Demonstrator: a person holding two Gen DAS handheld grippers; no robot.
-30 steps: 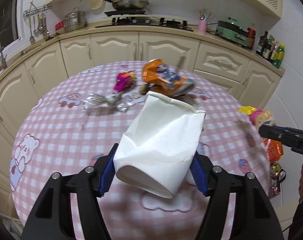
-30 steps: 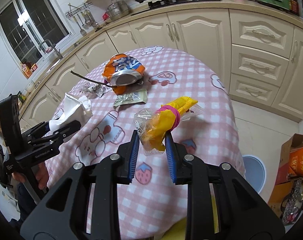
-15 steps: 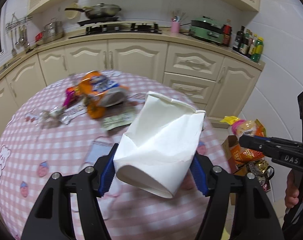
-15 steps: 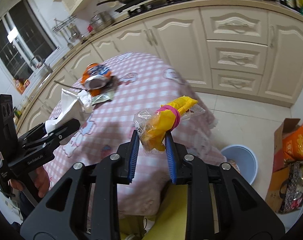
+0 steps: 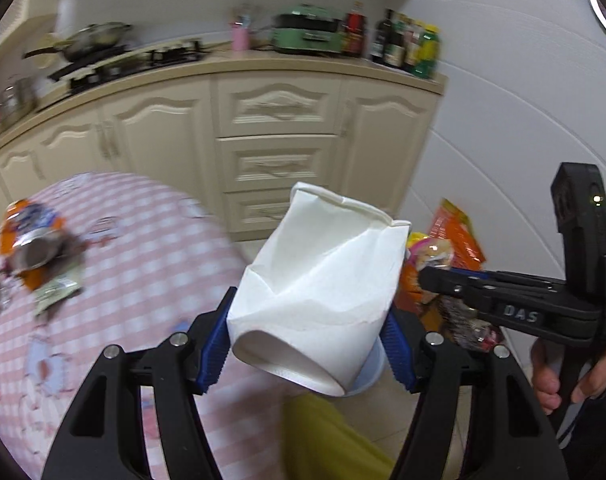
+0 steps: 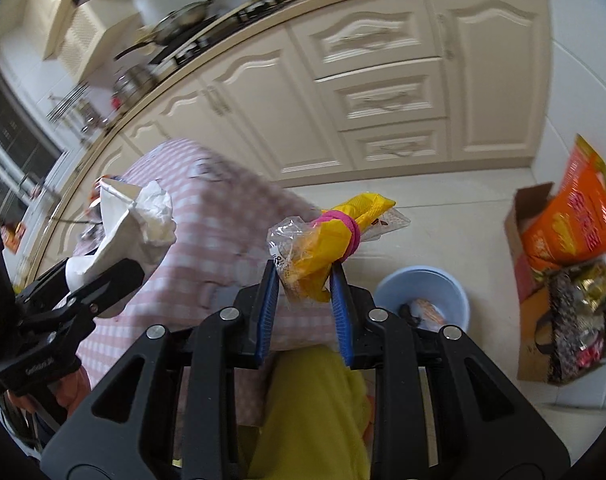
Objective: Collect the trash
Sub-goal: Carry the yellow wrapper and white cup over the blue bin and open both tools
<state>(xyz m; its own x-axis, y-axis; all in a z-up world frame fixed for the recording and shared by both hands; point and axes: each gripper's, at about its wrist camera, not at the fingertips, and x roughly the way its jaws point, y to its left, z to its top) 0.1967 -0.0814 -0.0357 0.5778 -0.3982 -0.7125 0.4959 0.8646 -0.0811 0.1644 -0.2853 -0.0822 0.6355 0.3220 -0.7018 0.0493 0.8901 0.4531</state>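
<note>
1. Firmly, the left gripper [image 5: 307,344] clamped a crumpled white paper cup [image 5: 319,292], dented and lying tilted.
2. Narrowly closed, the right gripper [image 6: 305,296] pinched a yellow plastic wrapper [image 6: 331,240] banded pink, the pale blue bin [image 6: 423,300] at four o'clock.

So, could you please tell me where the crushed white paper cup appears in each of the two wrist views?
Left wrist view: the crushed white paper cup fills the lower centre, clamped between the left gripper's blue pads.
Right wrist view: the same cup sits at the left edge, over the pink checked table.
Shared landmark: the blue bin on the floor, only a rim behind the cup in the left view.
</note>
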